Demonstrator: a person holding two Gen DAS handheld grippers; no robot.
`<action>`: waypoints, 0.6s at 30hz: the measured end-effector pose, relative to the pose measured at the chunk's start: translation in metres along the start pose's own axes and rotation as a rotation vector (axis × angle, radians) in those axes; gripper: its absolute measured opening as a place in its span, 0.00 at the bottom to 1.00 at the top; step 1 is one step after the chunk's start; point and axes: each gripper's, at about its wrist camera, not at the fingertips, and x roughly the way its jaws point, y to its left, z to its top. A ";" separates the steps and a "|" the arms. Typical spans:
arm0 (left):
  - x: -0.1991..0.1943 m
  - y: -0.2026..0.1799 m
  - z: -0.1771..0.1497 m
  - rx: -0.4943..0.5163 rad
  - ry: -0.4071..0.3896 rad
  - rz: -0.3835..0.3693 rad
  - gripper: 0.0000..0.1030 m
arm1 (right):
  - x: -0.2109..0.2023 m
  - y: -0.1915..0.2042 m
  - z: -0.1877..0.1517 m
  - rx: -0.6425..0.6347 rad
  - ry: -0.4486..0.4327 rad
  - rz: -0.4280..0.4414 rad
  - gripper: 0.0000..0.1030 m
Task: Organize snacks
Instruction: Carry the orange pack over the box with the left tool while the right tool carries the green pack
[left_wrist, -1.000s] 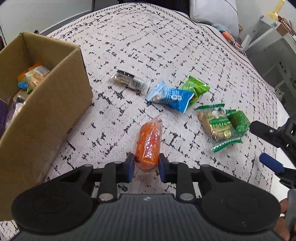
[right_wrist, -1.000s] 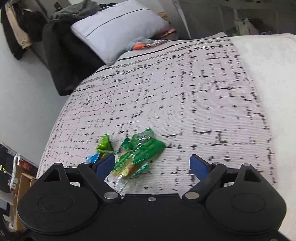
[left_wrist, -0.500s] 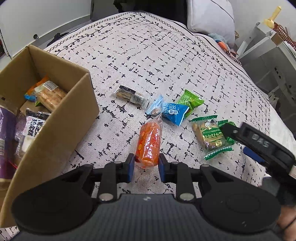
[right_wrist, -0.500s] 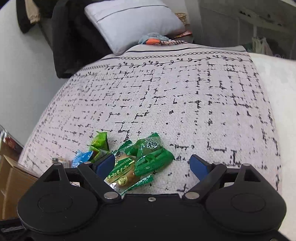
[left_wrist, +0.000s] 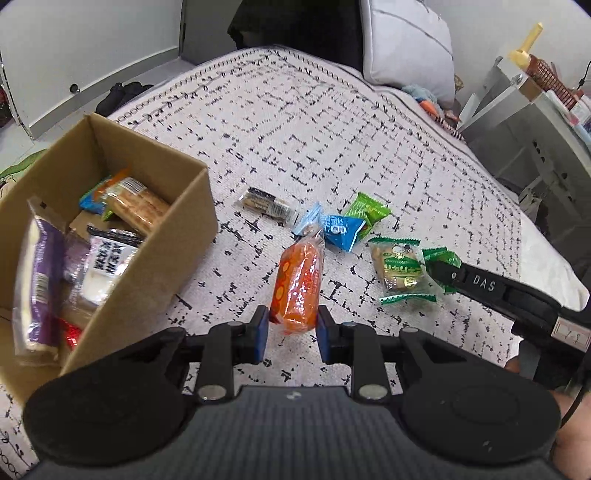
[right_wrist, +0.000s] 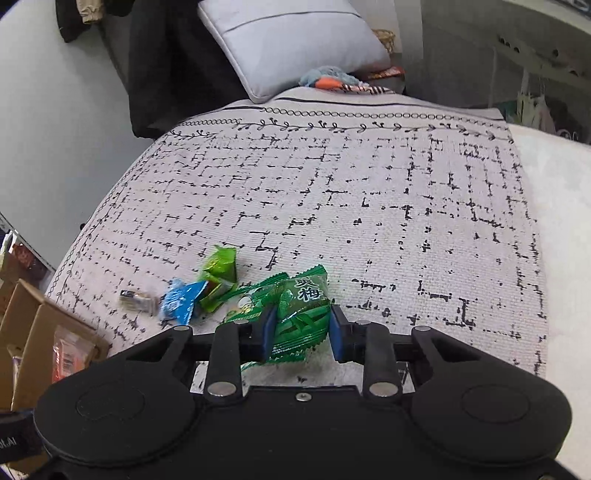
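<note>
A bed (left_wrist: 332, 122) spread with a white, black-flecked cover carries the whole scene. At its left edge stands an open cardboard box (left_wrist: 159, 266), already partly filled with packets. Near the middle of the bed lie the loose snacks: a dark clear-wrapped bar (left_wrist: 266, 204), a blue packet (left_wrist: 338, 230), a light green packet (left_wrist: 369, 212) and a tan snack in a green-edged wrapper (left_wrist: 399, 267).

The step in hand looks like a double pickup, one snack per gripper. The left gripper (left_wrist: 290, 334) is clenched on the near end of an orange snack packet (left_wrist: 297, 284), which stands out ahead of its fingers just right of the box. The right gripper (right_wrist: 300, 334) is clamped on a dark green plum-candy packet (right_wrist: 303, 314), low against the bed cover and just beside the tan snack. In the left wrist view it reaches in from the bed's right edge, its body slanting down toward the pile.

Next, by the look of it, each packet needs lifting clear of the cover and carrying left to above the box before the grip is let go. The orange one has the shorter trip. The thin, crinkly wrappers could slip, so a firm hold matters.
</note>
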 end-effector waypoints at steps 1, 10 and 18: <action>-0.004 0.001 0.000 -0.001 -0.005 -0.001 0.25 | -0.004 0.001 -0.001 -0.004 -0.004 -0.003 0.28; -0.042 0.020 -0.005 -0.014 -0.054 -0.011 0.25 | -0.048 0.020 -0.013 0.020 -0.059 -0.040 0.28; -0.074 0.038 -0.008 -0.030 -0.086 -0.033 0.25 | -0.086 0.045 -0.031 0.012 -0.098 -0.067 0.28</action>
